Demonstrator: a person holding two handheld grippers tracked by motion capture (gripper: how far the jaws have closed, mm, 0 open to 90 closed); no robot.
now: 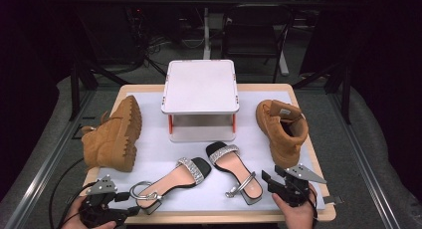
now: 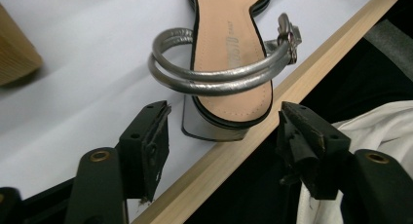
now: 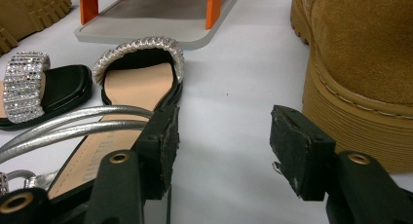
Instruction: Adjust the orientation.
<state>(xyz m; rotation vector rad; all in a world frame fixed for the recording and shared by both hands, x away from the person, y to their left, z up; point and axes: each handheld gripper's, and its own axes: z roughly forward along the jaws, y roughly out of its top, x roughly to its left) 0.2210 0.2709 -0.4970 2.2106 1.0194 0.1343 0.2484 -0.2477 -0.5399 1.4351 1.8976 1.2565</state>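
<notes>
Two black sandals with silver straps lie at the table's front. The left sandal (image 1: 169, 181) has its heel at the table's edge; its heel (image 2: 229, 63) and ankle strap lie just beyond my left gripper (image 2: 224, 131), which stands open with neither pad touching the sandal. The left gripper (image 1: 125, 203) sits at the front left corner. The right sandal (image 1: 234, 169) lies beside my right gripper (image 1: 271, 181). That right gripper (image 3: 224, 136) is open over bare table, with the right sandal (image 3: 136, 83) by its left jaw and a tan boot (image 3: 360, 63) on its right.
A white two-level stand (image 1: 200, 87) on orange posts stands at the back centre. One tan boot (image 1: 112, 137) lies on its side at the left, the other boot (image 1: 281, 129) stands at the right. The wooden table edge (image 2: 272, 117) runs under the left gripper.
</notes>
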